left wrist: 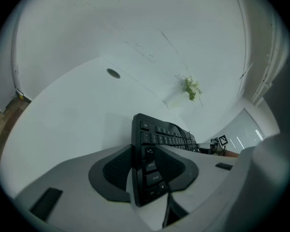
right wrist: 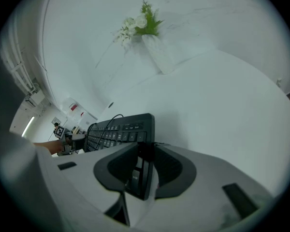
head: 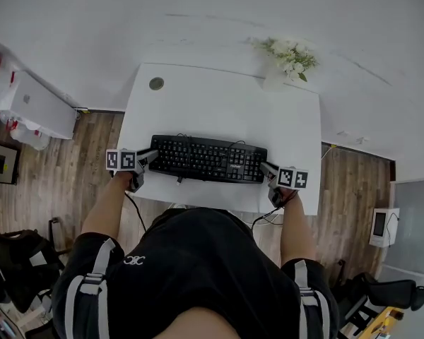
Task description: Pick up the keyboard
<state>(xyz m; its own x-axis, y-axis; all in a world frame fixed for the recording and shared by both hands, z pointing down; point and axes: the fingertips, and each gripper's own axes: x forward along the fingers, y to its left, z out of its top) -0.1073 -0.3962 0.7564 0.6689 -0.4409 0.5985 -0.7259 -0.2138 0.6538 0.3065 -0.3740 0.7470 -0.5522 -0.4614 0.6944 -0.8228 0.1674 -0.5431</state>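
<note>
While the black keyboard (head: 208, 159) lies across the near part of the white desk (head: 219, 104), the L gripper (head: 147, 158) is clamped on its left end, w/ pads pressed on both faces. Cable hole (head: 156, 83) sits far left. R gripper (head: 268, 169) is clamped on the right end likewise. Flowers (head: 290, 55) stand at the far right.

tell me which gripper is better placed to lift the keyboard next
Left, but only marginally: the left gripper is shut on the keyboard, whose end sits deep between its jaws. The right gripper clamps the other end too, so lifting likely needs both.
</note>
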